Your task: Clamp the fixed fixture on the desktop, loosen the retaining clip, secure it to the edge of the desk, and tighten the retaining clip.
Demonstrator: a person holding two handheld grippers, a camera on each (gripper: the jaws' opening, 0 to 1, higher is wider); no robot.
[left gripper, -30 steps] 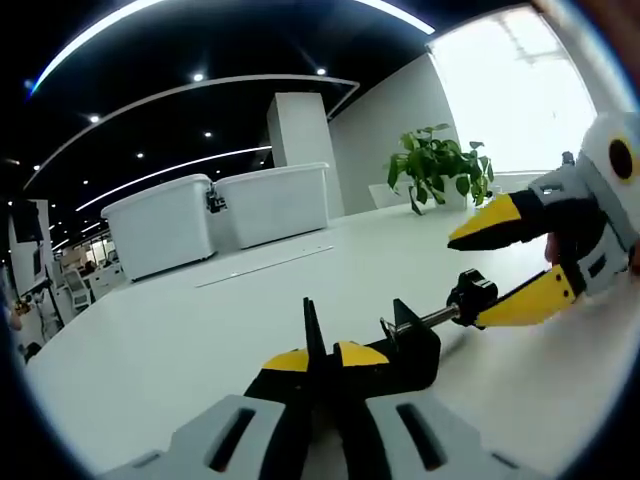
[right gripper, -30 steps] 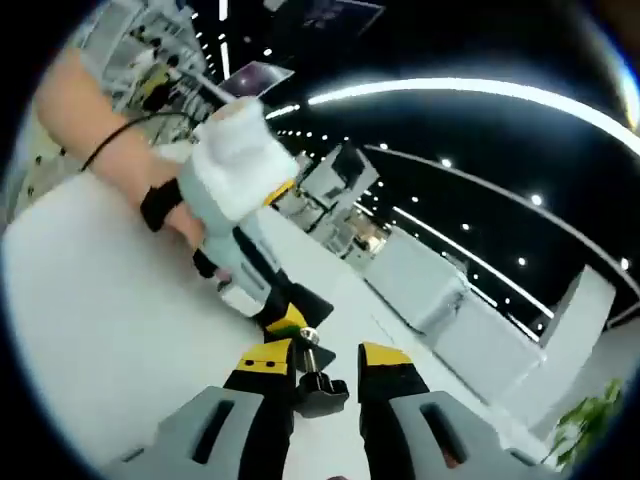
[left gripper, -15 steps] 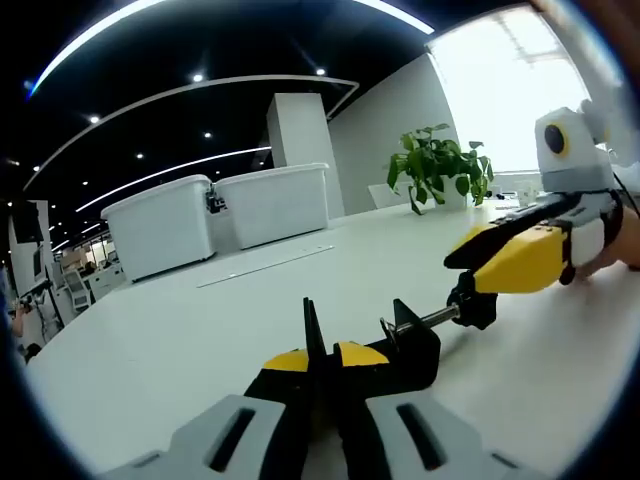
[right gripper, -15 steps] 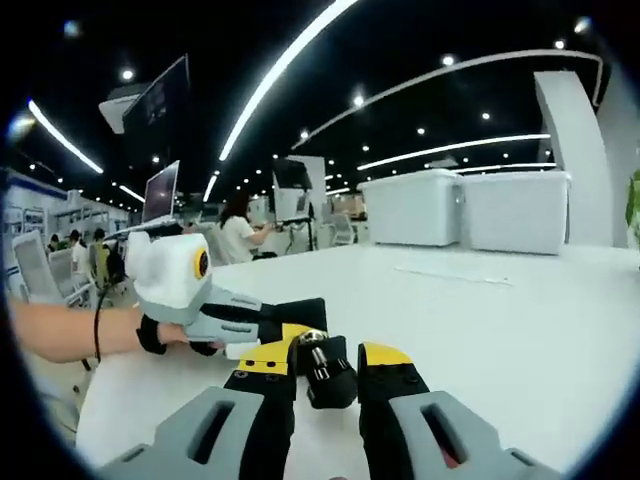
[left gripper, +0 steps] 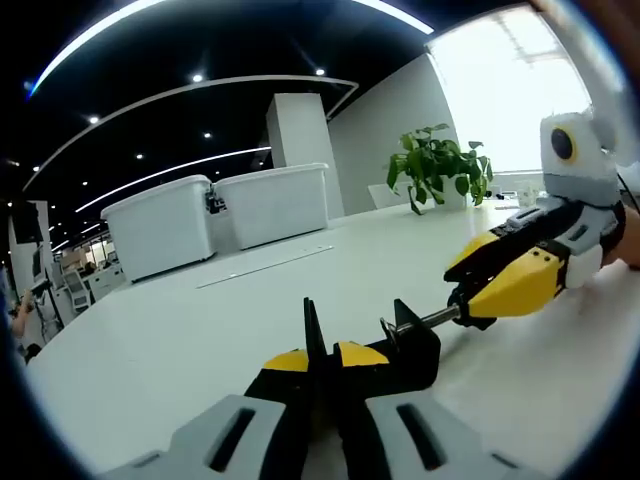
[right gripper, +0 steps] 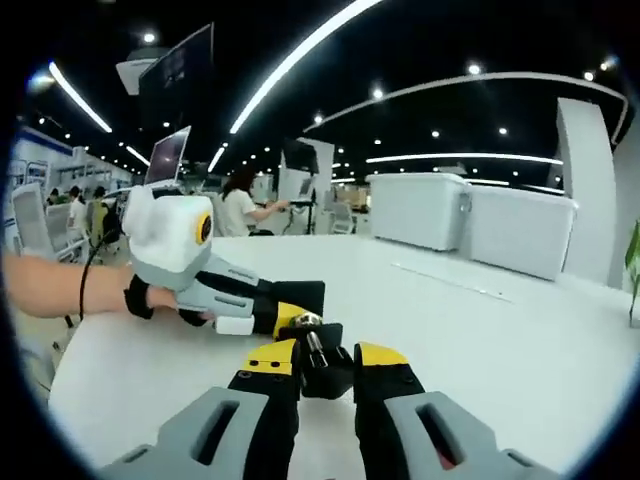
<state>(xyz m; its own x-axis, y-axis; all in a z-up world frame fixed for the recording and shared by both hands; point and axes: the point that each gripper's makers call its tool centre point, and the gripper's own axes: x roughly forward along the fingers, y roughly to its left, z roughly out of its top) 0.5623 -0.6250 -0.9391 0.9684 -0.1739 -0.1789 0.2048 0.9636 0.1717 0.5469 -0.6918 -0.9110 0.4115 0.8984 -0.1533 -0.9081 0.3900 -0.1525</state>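
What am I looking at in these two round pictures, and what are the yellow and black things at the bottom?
A person holds a hand-held tool in each hand, and a fisheye camera rides on each. The yellow-tipped jaws rising from the bottom of a picture belong to that camera's own tool.

In the left gripper view, the left tool is shut on the black body of a clamp fixture lying on a white desk. A screw rod runs from the clamp to a black knob, and the right tool, coming in from the right, grips that knob.

The right gripper view shows the same scene from the other end: the right tool closed on the knob, with the left tool and the person's hand behind it.

Farther back on the desk stand two white storage bins and a potted plant.
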